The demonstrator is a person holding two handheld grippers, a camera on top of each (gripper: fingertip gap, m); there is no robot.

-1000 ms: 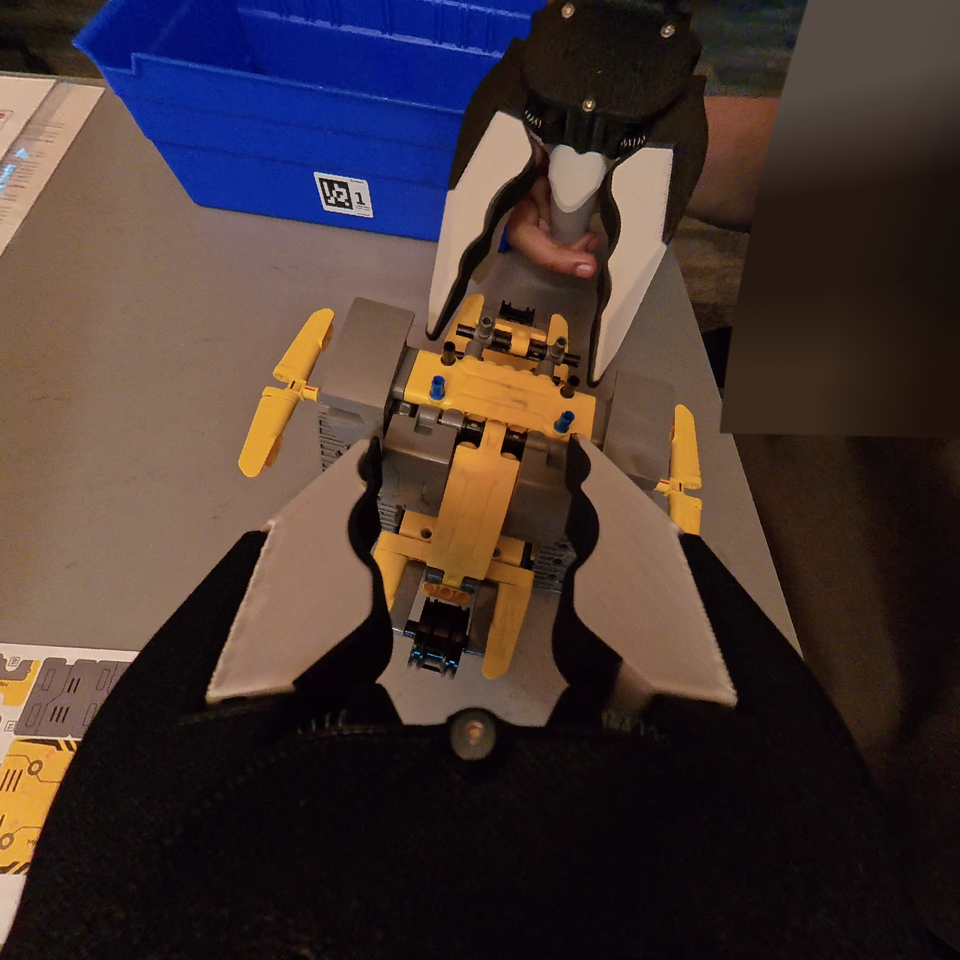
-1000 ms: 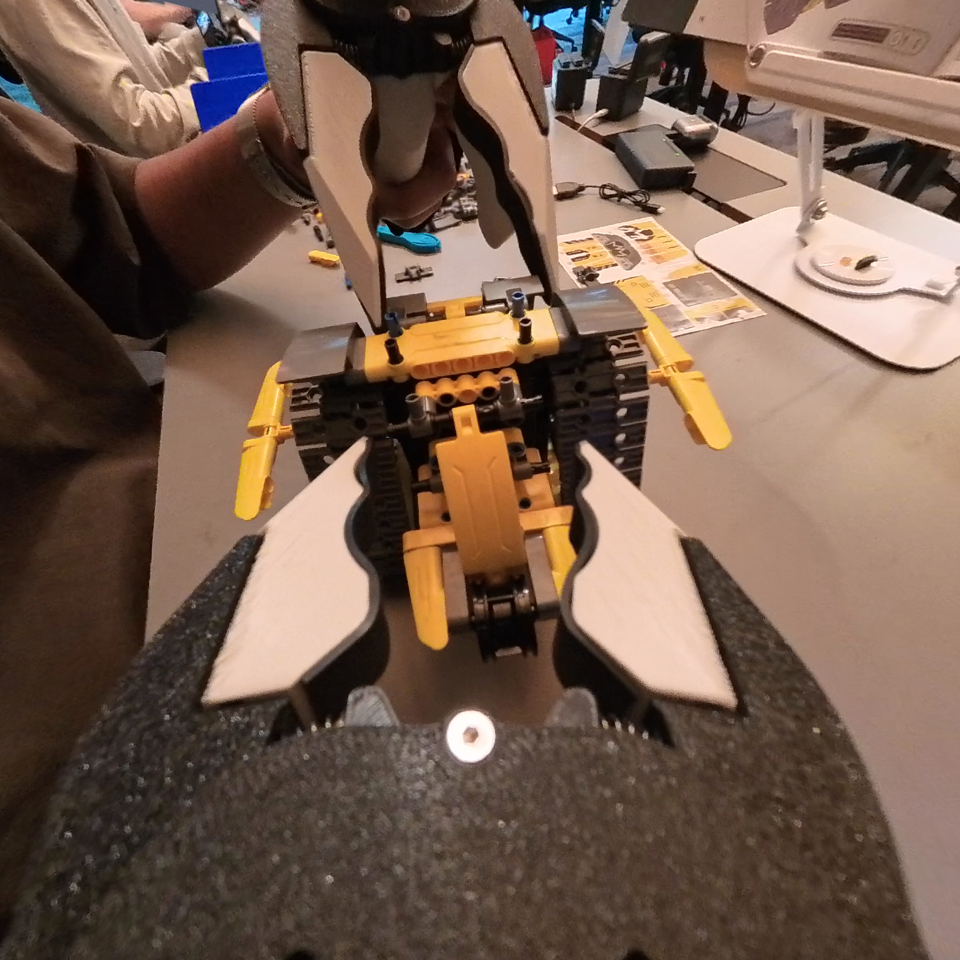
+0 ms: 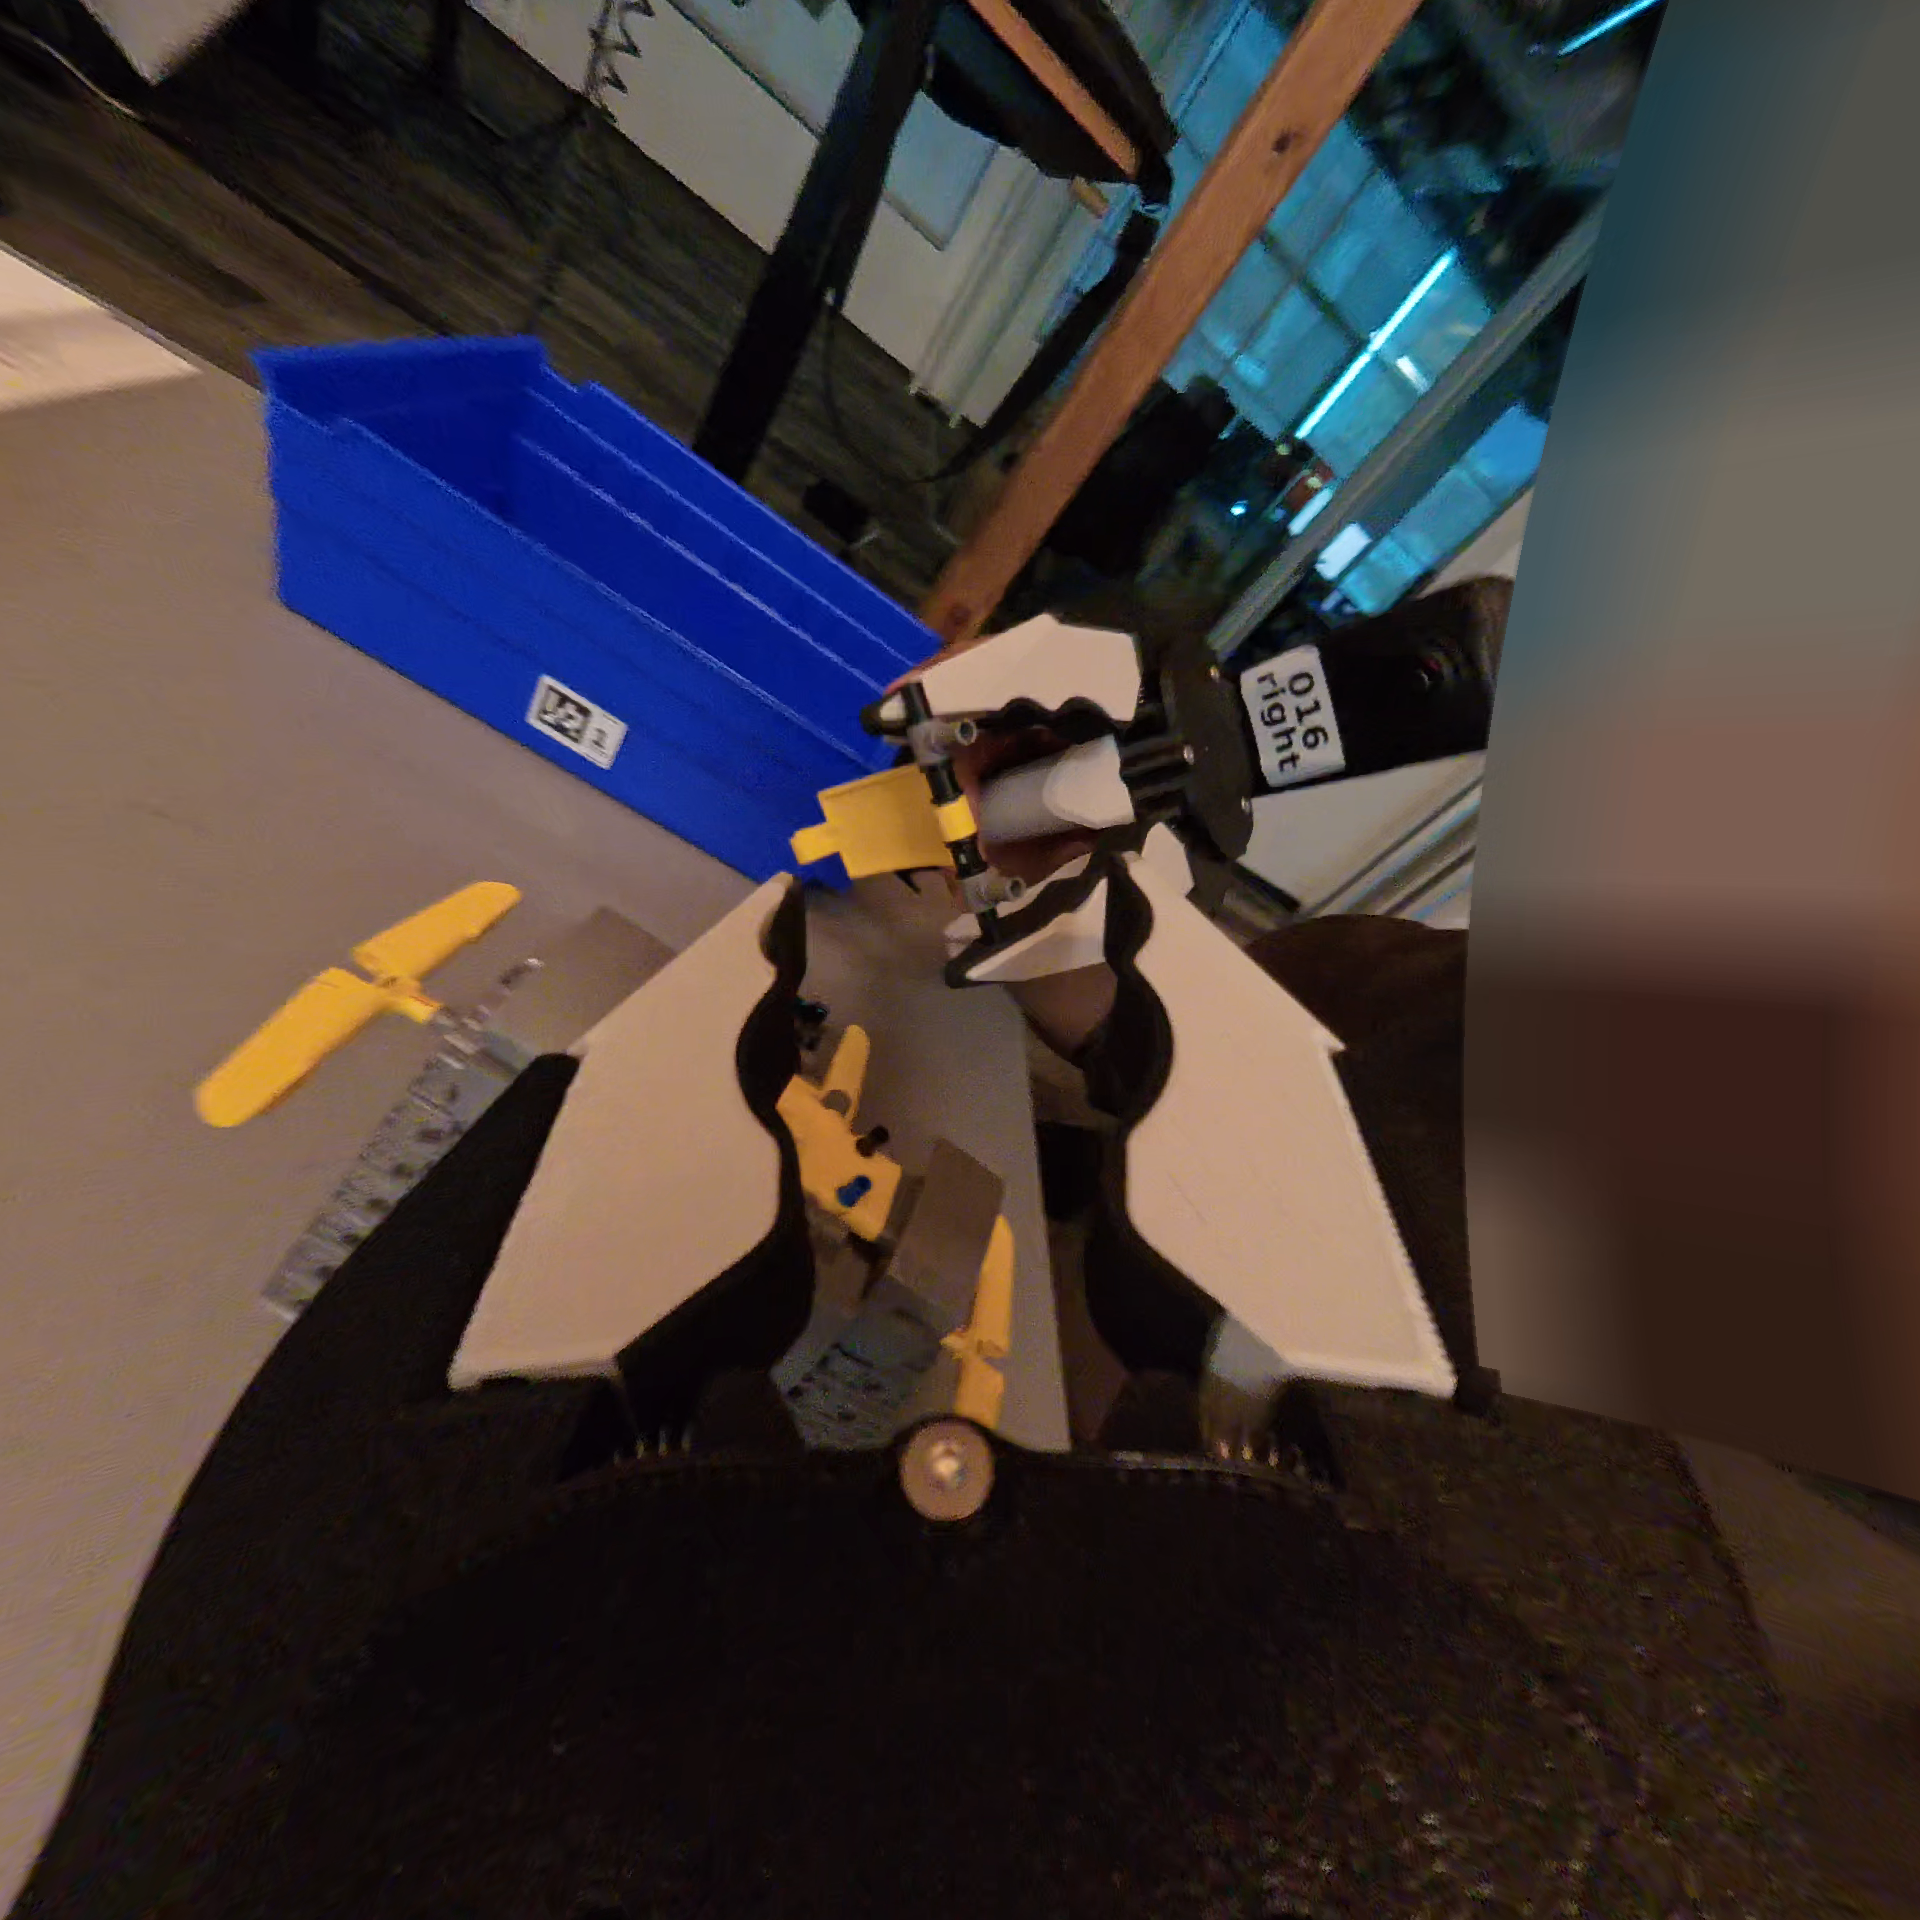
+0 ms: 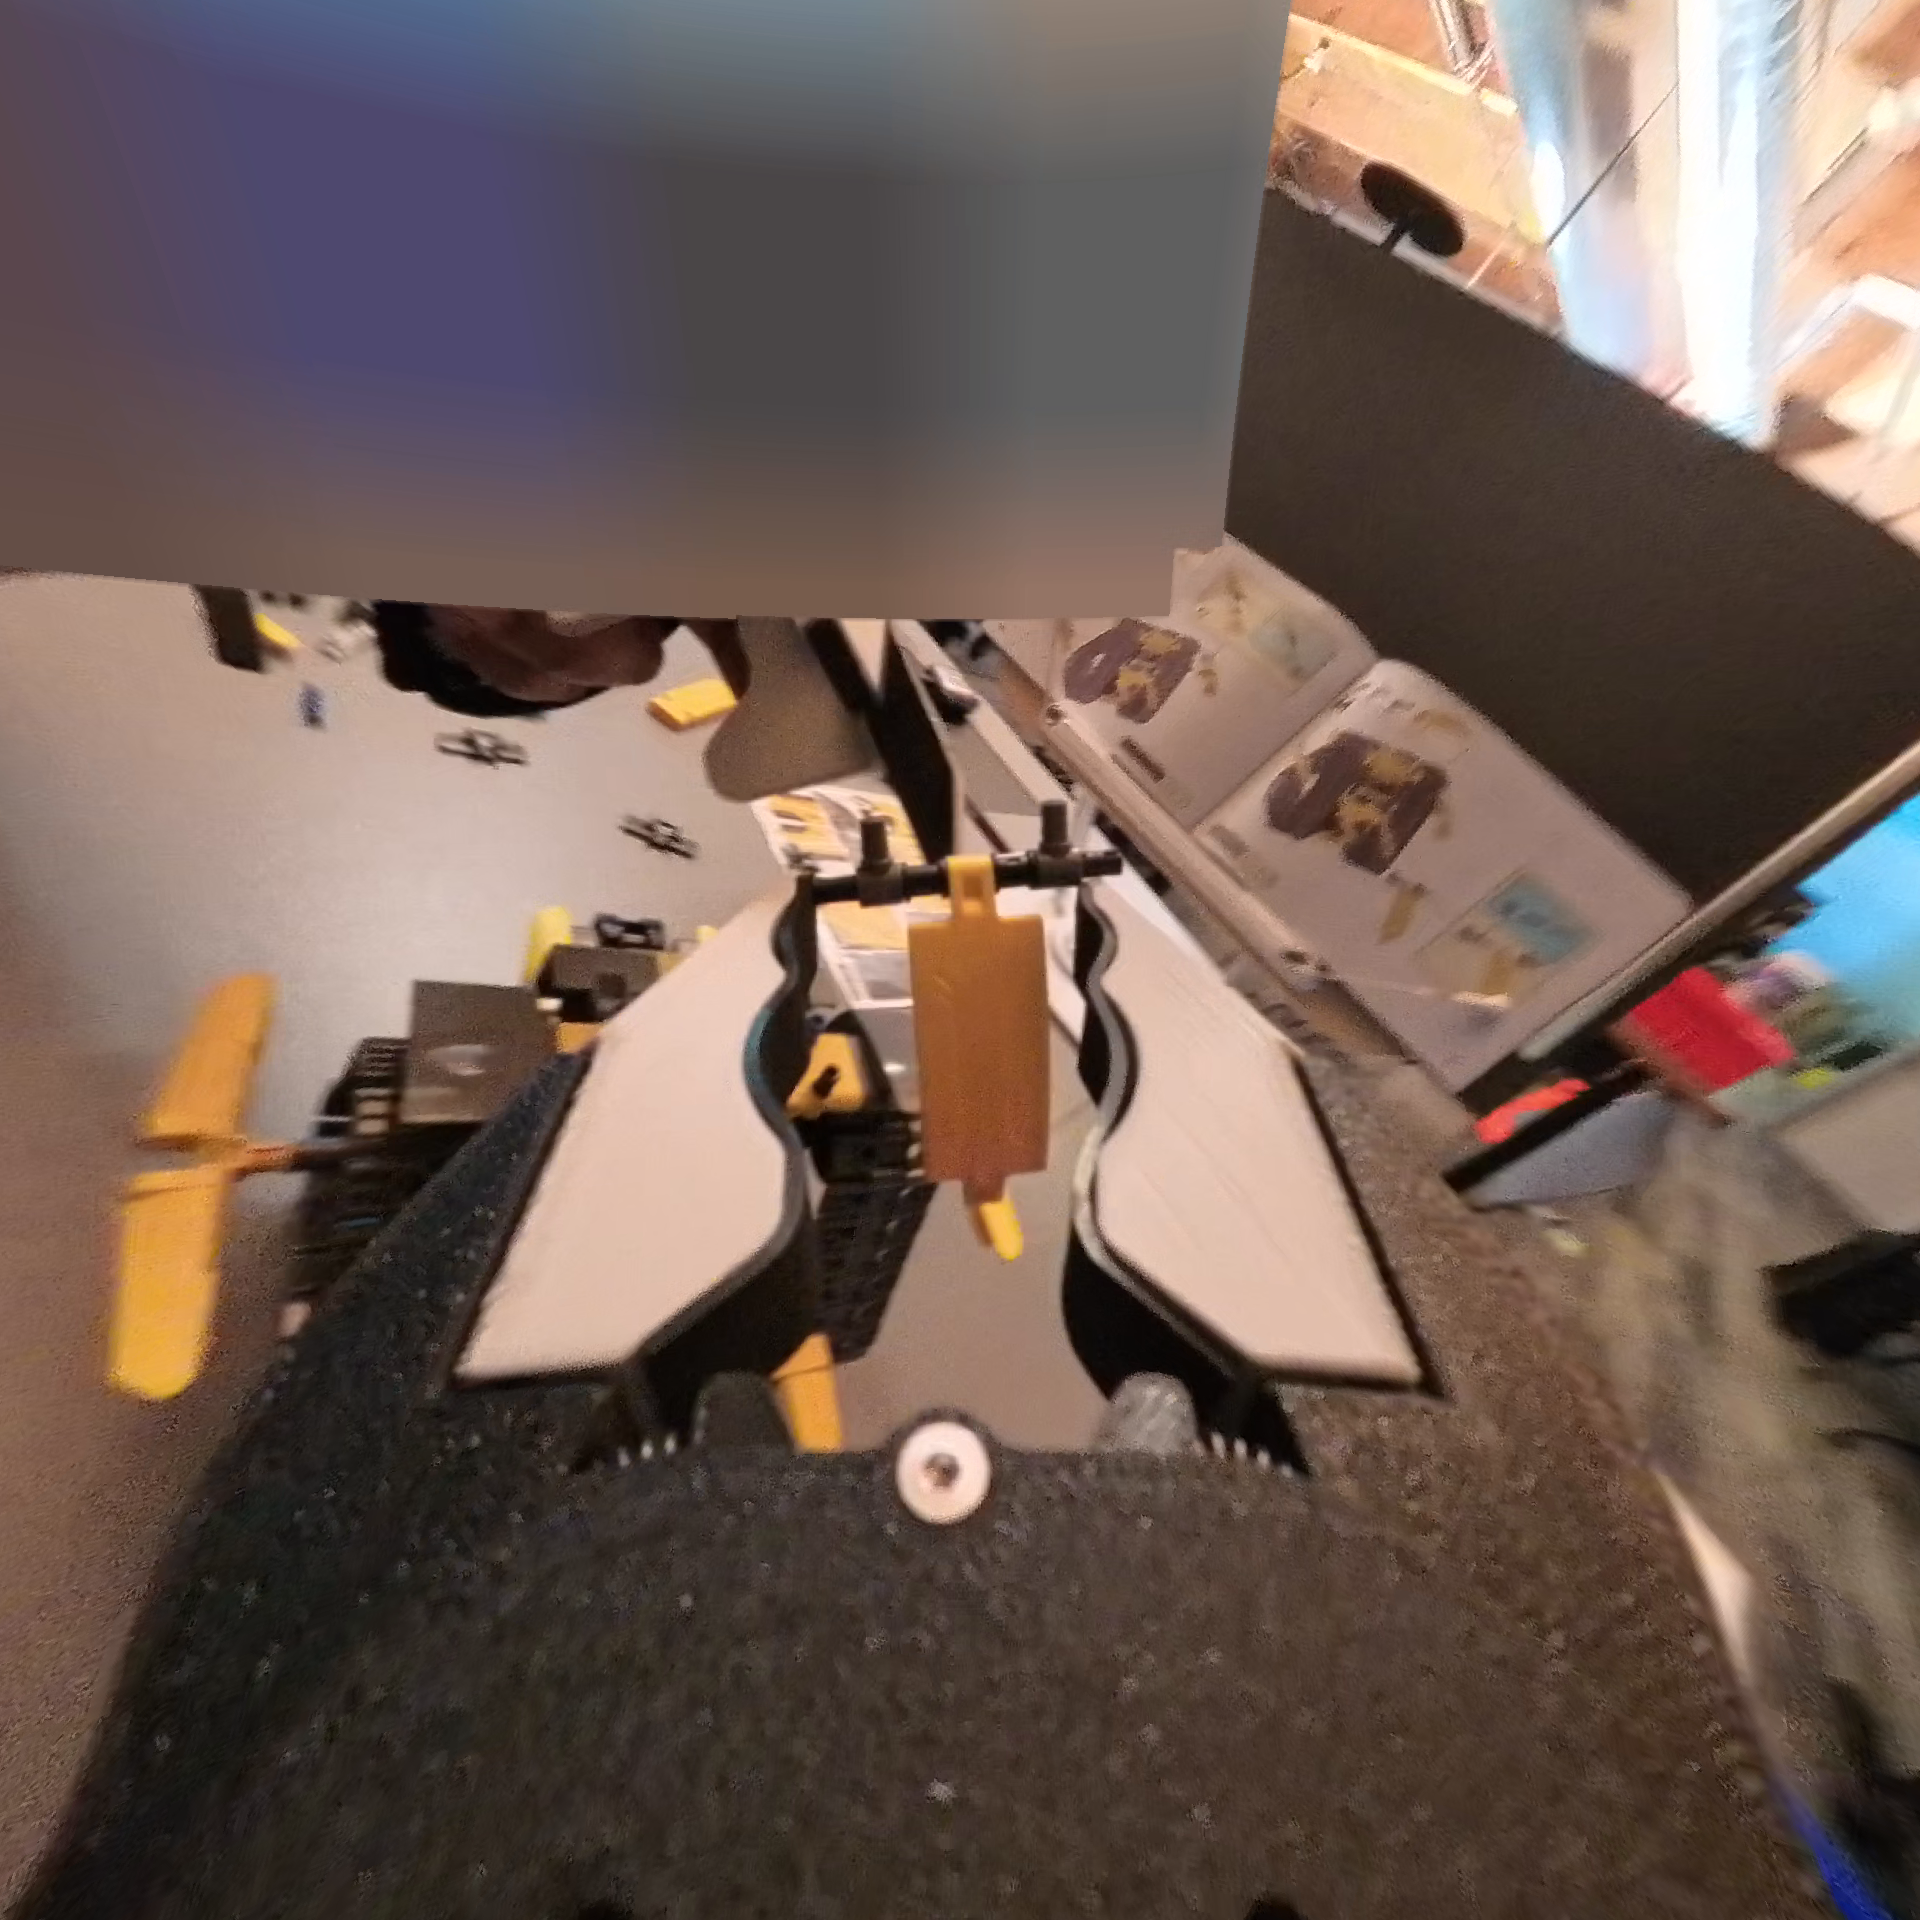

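A yellow, grey and black brick vehicle model [image 3: 914, 1236] lies on the grey table [image 3: 156, 727], with a yellow wing piece [image 3: 353, 997] sticking out on its left. My left gripper [image 3: 956, 894] is open and empty, tilted above the model, and its left finger covers the model's middle. My right gripper [image 4: 951, 894] is shut on a black axle that carries a flat yellow panel [image 4: 977, 1049], which hangs between the fingers in the air. The left wrist view shows this gripper [image 3: 935, 831] with the panel [image 3: 883, 826] just past my left fingertips. The model [image 4: 457, 1049] sits low left in the right wrist view.
A blue bin [image 3: 540, 582] stands on the table beyond the model. Printed instruction sheets [image 4: 1340, 790] lie at the far right. Small loose parts [image 4: 478, 746] and a person's hand [image 4: 499, 665] are at the far side of the table. Only a small space, under 4 cm, lies between the two pairs of fingers. Between my left fingertips and the yellow wing piece [image 3: 353, 997] there is roughly 12 centimetres.
The right gripper has come away from the model with the yellow panel and its axle and lifted them. Both grippers have risen and tilted. The left gripper no longer straddles the model.
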